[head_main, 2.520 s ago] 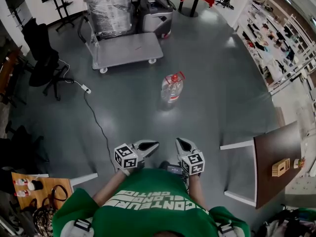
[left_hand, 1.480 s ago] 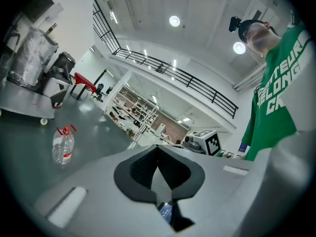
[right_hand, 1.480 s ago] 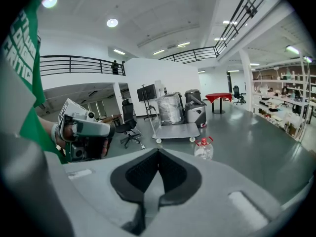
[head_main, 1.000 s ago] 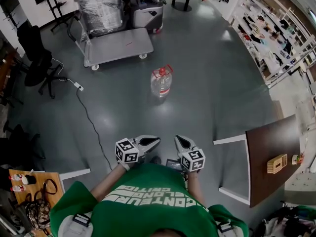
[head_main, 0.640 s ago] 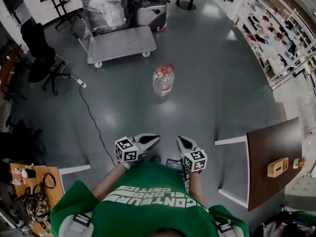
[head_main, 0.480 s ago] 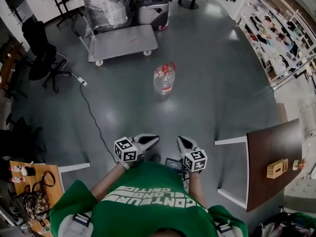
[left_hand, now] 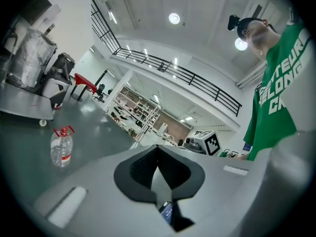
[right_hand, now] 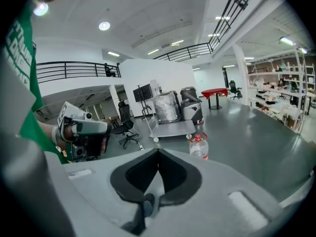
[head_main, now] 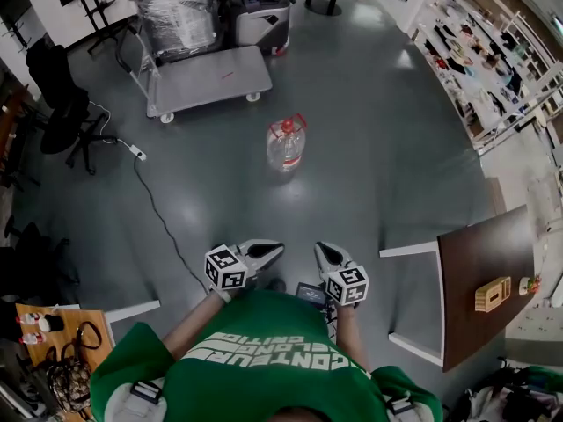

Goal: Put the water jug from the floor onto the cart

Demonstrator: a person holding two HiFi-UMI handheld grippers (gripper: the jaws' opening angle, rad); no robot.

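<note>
A clear water jug [head_main: 286, 144] with a red cap and red handle stands upright on the grey floor, well ahead of me; it also shows as the jug [left_hand: 61, 149] and the jug [right_hand: 199, 145] in the gripper views. Beyond it is the flat grey cart [head_main: 204, 80], whose cart deck [right_hand: 171, 128] is bare at the near end. My left gripper [head_main: 275, 251] and right gripper [head_main: 321, 251] are held close to my chest, both shut and empty, far short of the jug.
A plastic-wrapped load [head_main: 176, 11] sits at the cart's far end, with a grey machine [head_main: 258, 16] beside it. A cable with a power strip [head_main: 137, 153] runs across the floor at left. A brown table [head_main: 479, 284] stands at right, an office chair [head_main: 53, 95] at left.
The view has shifted slightly, with the jug and cart a little higher and further left in the head view. Both grippers keep their pose, still shut.
</note>
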